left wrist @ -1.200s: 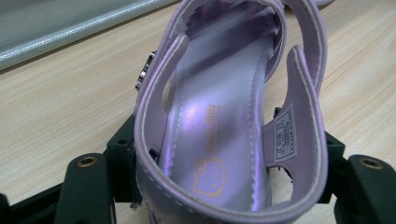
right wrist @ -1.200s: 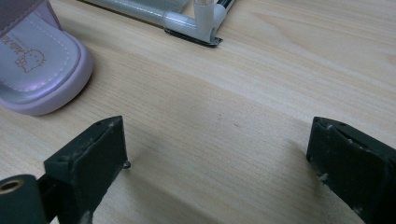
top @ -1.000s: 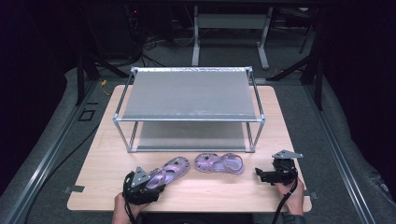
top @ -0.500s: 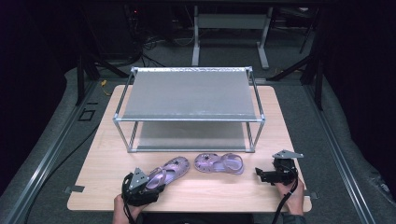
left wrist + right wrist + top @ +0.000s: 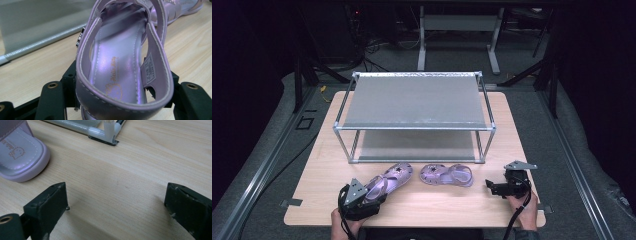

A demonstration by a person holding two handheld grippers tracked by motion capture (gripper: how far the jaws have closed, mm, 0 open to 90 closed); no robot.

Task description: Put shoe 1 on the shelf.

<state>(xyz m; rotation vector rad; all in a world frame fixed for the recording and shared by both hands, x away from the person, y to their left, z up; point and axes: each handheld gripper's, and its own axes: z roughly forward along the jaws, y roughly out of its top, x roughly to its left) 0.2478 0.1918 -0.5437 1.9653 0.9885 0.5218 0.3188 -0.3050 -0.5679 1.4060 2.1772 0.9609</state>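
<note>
Nothing moved; sandal (image 5: 117, 75) reads "Hello Kitty".

Bare table (image 5: 452, 200) before sandals (image 5: 447, 175); rack (image 5: 414, 125) seemingly blocks beyond.

A pale wooden table (image 5: 317, 180) stands on grey carpeted floor (image 5: 257, 160) in a dark room. Beyond the tongs (image 5: 494, 188), past the table's far edge, a white metal stand (image 5: 457, 22) and cables (image 5: 382, 47) sit in shadow.
</note>
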